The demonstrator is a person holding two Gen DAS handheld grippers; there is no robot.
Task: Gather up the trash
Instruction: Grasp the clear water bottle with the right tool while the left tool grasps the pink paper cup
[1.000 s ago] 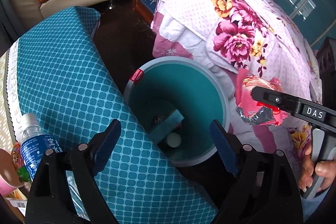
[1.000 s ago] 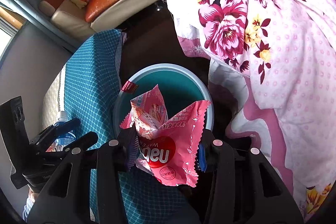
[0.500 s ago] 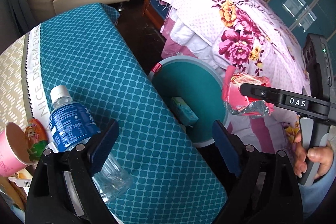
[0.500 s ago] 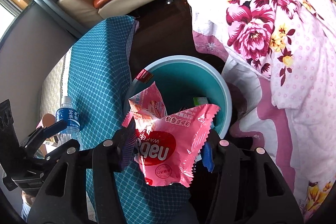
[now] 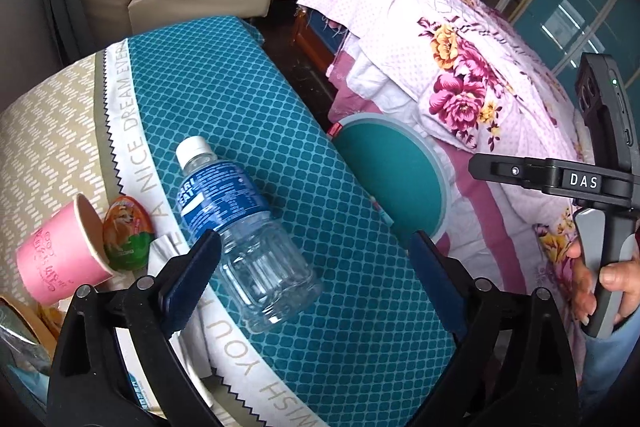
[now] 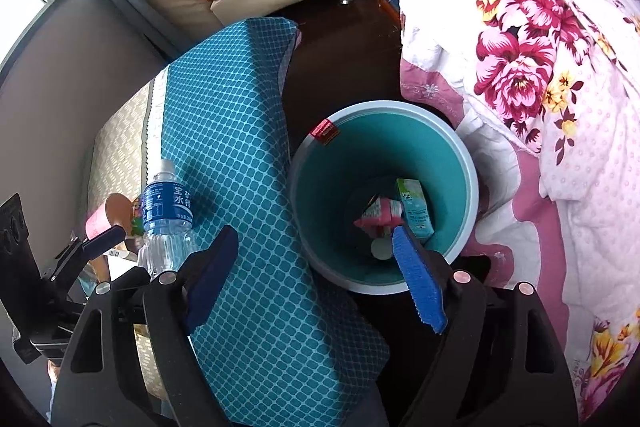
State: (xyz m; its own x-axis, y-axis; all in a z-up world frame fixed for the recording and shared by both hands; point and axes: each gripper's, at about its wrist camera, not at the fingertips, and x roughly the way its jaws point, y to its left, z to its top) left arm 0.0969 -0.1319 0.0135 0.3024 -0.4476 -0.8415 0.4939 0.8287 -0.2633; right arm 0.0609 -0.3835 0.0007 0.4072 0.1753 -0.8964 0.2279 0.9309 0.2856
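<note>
Our right gripper [image 6: 316,275] is opening with nothing between its jaws, above the teal bin [image 6: 472,183] at frame centre, where the pink wrapper [image 6: 378,215] lies. Our left gripper [image 5: 312,279] spreads wide and empty over the water bottle [image 5: 236,223], mid-left. Closed on the bottle's smooth side, the pads could squirt it off the cloth.

On view: 1 plastic water bottle [image 5: 236,223], 1 pink paper cup [image 5: 60,259], 1 orange snack packet [image 5: 126,233], 1 teal bin [image 6: 468,187] containing 1 pink wrapper [image 6: 378,215] and 1 green carton [image 6: 416,211], 2 grippers [image 5: 314,285] [image 6: 316,277].
</note>
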